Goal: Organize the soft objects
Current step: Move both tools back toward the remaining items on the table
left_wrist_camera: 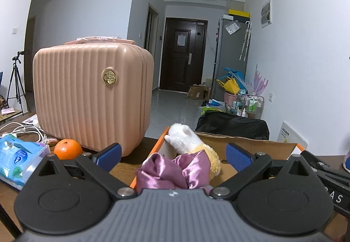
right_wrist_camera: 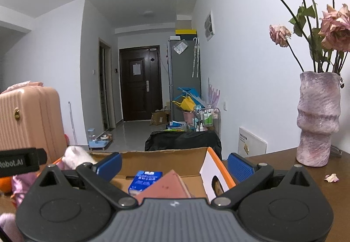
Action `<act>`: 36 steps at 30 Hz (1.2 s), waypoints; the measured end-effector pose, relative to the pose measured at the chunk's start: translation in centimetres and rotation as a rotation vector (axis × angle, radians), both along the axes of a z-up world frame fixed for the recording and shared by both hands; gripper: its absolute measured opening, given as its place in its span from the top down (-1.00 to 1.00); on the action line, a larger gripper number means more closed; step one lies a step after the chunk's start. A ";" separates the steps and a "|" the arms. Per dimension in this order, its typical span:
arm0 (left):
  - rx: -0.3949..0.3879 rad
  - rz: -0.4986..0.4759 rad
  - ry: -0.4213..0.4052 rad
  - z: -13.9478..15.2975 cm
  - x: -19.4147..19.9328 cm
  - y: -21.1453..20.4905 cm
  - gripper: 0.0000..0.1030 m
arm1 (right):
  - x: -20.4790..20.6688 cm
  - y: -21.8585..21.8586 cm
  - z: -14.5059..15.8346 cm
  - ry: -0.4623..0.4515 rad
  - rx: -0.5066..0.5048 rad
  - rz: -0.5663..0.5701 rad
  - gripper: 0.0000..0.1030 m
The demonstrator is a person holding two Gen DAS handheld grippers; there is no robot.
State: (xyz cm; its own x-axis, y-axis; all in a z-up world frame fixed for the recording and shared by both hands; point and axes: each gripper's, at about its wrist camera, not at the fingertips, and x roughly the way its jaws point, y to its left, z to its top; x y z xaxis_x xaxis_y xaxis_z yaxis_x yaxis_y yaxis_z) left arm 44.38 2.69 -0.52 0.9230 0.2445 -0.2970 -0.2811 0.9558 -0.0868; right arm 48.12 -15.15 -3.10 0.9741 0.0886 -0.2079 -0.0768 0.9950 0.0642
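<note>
A cardboard box (left_wrist_camera: 262,147) with orange edges sits on the brown table. Inside at its left end lies a white and yellow plush toy (left_wrist_camera: 186,141), with a crumpled purple satin cloth (left_wrist_camera: 175,171) in front of it, draped at the box's near left corner. My left gripper (left_wrist_camera: 172,155) is open, its blue pads wide on either side of cloth and plush, gripping nothing. My right gripper (right_wrist_camera: 174,165) is open over the box (right_wrist_camera: 164,160), above a small blue carton (right_wrist_camera: 145,179) and a pink flat item (right_wrist_camera: 168,187). The plush (right_wrist_camera: 74,157) shows at left there.
A ribbed pink suitcase (left_wrist_camera: 91,97) stands left of the box, with an orange (left_wrist_camera: 67,149), a blue tissue pack (left_wrist_camera: 17,156) and white cables (left_wrist_camera: 21,130) beside it. A purple vase of dried roses (right_wrist_camera: 317,119) stands on the table at the right. A black chair back (left_wrist_camera: 231,125) is behind the box.
</note>
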 end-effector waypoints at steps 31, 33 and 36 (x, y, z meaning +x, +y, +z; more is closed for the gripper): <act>0.036 -0.023 0.019 -1.2 -10.8 1.6 -1.00 | -11.1 -2.2 -0.9 0.007 -0.081 0.067 -1.00; 0.032 -0.030 0.024 -1.3 -11.8 1.7 -1.00 | -12.1 -2.4 -1.0 0.009 -0.087 0.076 -1.00; 0.035 -0.040 0.029 -1.3 -13.2 1.7 -1.00 | -13.6 -2.6 -1.1 0.006 -0.099 0.090 -1.00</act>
